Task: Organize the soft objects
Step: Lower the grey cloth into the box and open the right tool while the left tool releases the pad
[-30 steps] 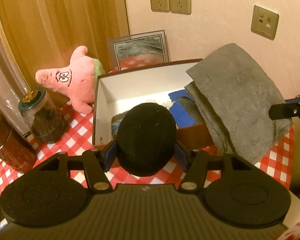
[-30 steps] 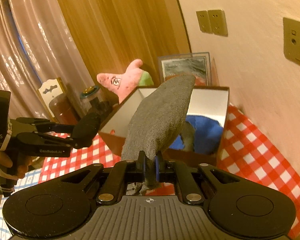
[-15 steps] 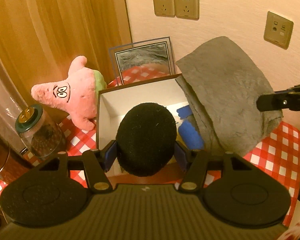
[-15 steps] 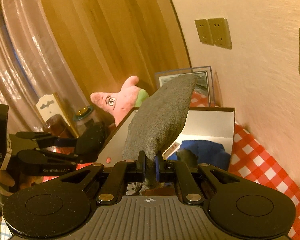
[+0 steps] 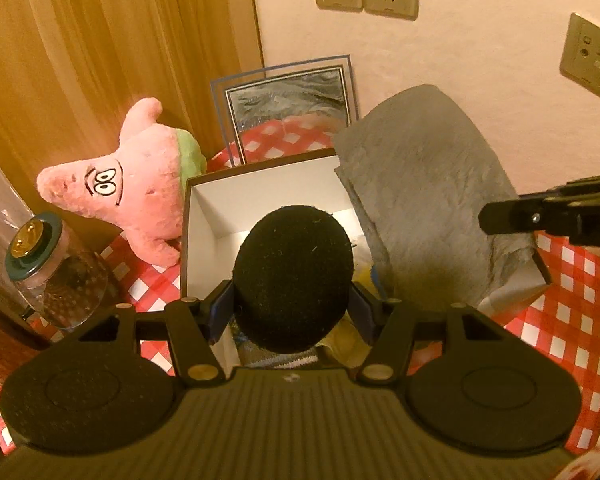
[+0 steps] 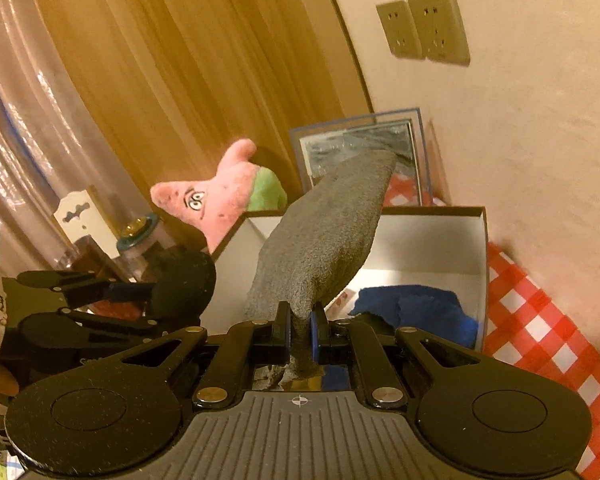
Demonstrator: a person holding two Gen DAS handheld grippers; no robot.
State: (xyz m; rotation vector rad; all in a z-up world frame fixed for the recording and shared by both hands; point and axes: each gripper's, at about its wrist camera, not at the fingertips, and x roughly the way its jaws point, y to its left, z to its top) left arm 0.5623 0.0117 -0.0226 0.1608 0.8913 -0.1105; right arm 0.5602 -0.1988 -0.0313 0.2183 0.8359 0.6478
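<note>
left gripper (image 5: 292, 312) is clamped on a black pad (image 5: 293, 278), a round soft piece held upright over the near-left part of the box (image 5: 204, 216). right gripper (image 6: 300, 338) is pinched tight on the lower edge of a grey cloth (image 6: 324, 236), whose long axis runs up and away from the gripper toward the far wall; in the left view the cloth (image 5: 428, 196) hangs over the box's right half.

the box lies straight ahead of and below both grippers, open-topped, with a blue cloth (image 6: 416, 312) already in its right end. judged next step: lower and release into the box. left end of the box shows bare floor, so room there is better.

edges: plush star (image 5: 128, 188) touches the box's left wall; jar (image 5: 56, 276) stands near, to the left; a framed picture (image 5: 288, 112) leans behind. the red-check worktop (image 5: 572, 320) is open on the right.

risk, as judged: the two grippers are near each other over one opening.
</note>
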